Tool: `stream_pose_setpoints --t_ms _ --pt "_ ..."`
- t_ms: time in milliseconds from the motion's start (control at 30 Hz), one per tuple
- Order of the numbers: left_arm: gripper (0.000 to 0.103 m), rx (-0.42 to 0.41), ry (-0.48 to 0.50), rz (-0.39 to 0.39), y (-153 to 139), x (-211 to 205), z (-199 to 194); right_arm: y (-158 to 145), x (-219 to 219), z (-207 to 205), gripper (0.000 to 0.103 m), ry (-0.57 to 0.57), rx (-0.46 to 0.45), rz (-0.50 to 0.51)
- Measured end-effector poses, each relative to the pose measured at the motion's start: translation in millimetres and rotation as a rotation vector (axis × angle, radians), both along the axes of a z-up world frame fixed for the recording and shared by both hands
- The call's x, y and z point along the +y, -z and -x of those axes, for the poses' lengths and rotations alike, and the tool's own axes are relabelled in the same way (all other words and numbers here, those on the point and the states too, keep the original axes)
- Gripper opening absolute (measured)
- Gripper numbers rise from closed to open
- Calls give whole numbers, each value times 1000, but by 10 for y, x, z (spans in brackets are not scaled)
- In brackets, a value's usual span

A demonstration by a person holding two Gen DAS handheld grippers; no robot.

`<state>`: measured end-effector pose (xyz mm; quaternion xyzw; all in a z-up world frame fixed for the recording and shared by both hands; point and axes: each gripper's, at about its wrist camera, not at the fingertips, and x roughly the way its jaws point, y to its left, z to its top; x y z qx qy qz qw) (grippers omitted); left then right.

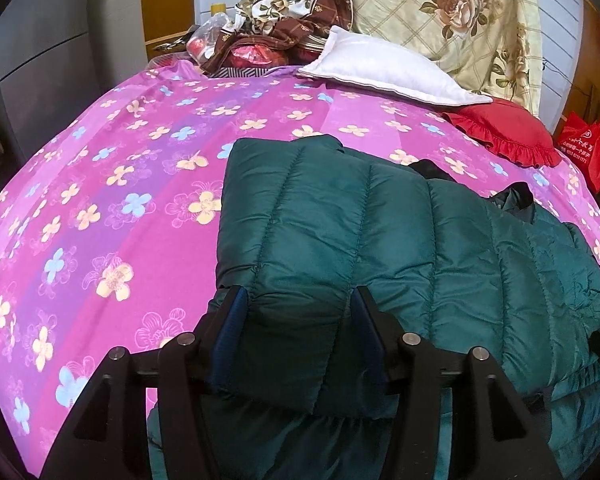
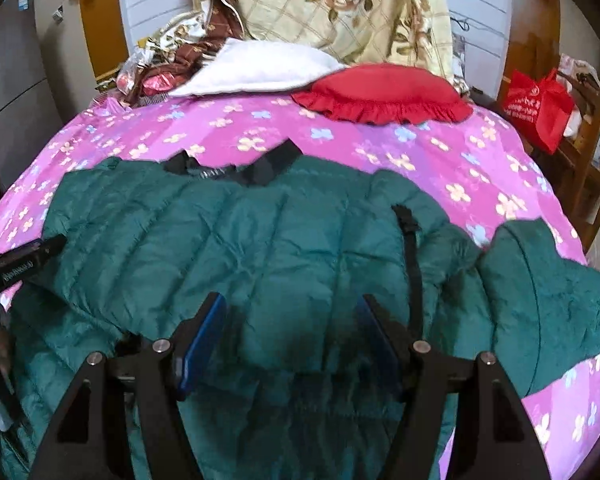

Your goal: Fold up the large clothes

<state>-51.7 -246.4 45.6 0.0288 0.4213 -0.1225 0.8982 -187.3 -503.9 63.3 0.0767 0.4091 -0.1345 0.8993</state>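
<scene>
Green puffer jacket (image 2: 260,248): we see it lying crosswise under both wide-open, empty grippers, left gripper (image 1: 296,300) straddling its folded panel, right gripper (image 2: 290,312) over mid-body.

My left camera sits low and close over the green jacket (image 1: 380,248), facing the headboard. My right one faces likewise; both share the red pillow (image 2: 380,94).

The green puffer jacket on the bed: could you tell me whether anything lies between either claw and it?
Nothing visible does. The left claw is open with a folded part of the green puffer jacket between its fingers, and the right claw is open directly over the jacket's quilted body.
</scene>
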Motion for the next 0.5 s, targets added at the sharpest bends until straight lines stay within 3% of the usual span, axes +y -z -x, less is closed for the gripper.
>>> stream_pose_setpoints --t_ms 233,500 --pt "41 -14 5 -19 37 -15 1 306 -93 -42 71 26 45 -27" --pt "41 8 4 -25 -78 36 115 92 -15 108 73 57 20 -39"
